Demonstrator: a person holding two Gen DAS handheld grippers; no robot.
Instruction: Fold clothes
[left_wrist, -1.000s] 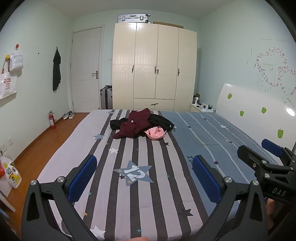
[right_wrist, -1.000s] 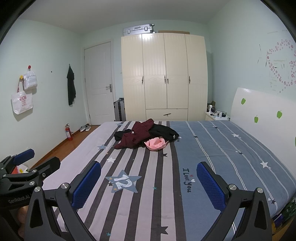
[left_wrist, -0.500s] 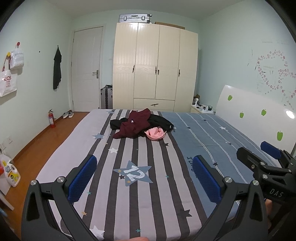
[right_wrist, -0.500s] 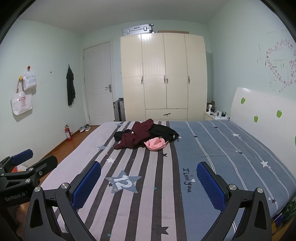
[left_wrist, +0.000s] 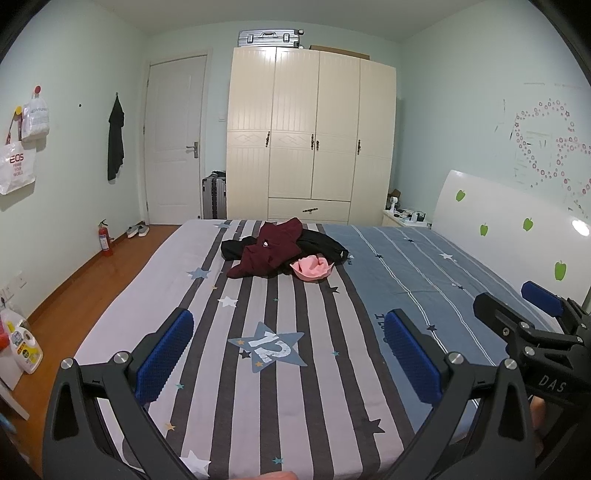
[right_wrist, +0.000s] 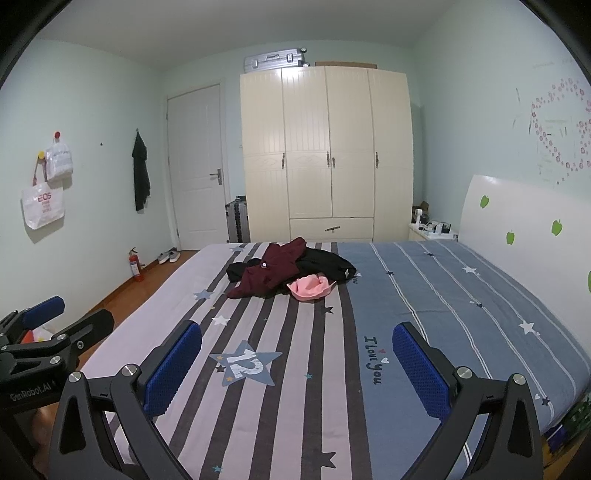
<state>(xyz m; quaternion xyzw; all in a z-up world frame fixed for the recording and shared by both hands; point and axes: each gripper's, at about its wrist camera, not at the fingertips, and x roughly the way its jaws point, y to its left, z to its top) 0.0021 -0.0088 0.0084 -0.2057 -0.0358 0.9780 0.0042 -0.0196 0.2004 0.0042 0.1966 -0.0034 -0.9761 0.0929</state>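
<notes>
left claw (left_wrist: 284, 350) wide and empty at frame bottom, right claw (right_wrist: 295, 360) wide and empty, clothes pile (left_wrist: 280, 251) mid-frame on striped bed (left_wrist: 314, 387), well apart from both

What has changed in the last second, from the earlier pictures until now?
Almost nothing. Both views drifted slightly, so the two grippers moved a little; nothing was gripped or let go. The left gripper and right gripper remain open above the bed, and the pile of clothes lies untouched.

a crumpled heap of clothes (left_wrist: 280, 249) — maroon, black, pink — lies unfolded mid-bed, toward the far edge.
</notes>
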